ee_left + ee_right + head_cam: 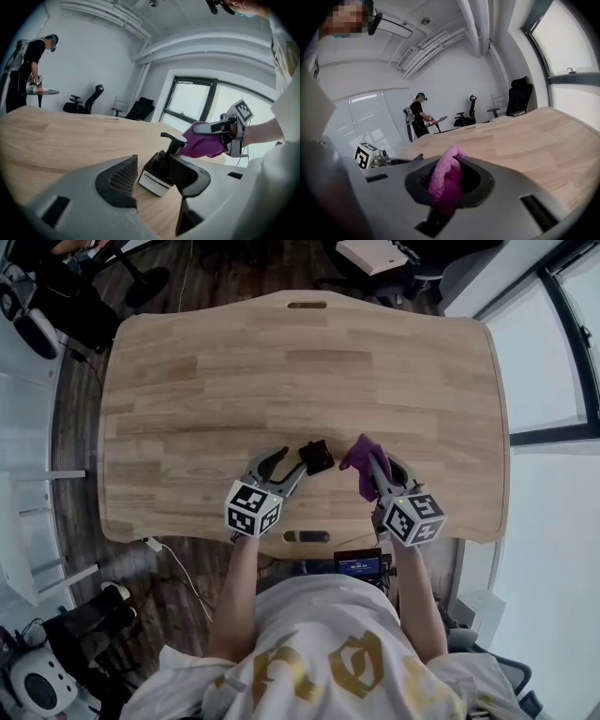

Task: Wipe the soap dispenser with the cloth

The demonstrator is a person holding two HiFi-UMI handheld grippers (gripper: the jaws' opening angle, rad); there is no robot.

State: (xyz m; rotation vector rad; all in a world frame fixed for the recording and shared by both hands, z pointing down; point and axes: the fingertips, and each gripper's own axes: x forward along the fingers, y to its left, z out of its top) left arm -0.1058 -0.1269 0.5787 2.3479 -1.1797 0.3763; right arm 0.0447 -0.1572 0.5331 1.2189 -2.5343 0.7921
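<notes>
While pinching purple cloth point(359, 454) in right gripper point(449, 187), holding left gripper point(292, 460) wide around soap dispenser point(316, 457) at nine o'clock, risking tipping it.

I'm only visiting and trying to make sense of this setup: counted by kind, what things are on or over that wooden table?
Black square pump soap dispenser: 1
Purple fluffy cloth: 1
Grey hand-held gripper with a marker cube: 2, the left hand-held gripper and the right hand-held gripper
Total: 4
</notes>
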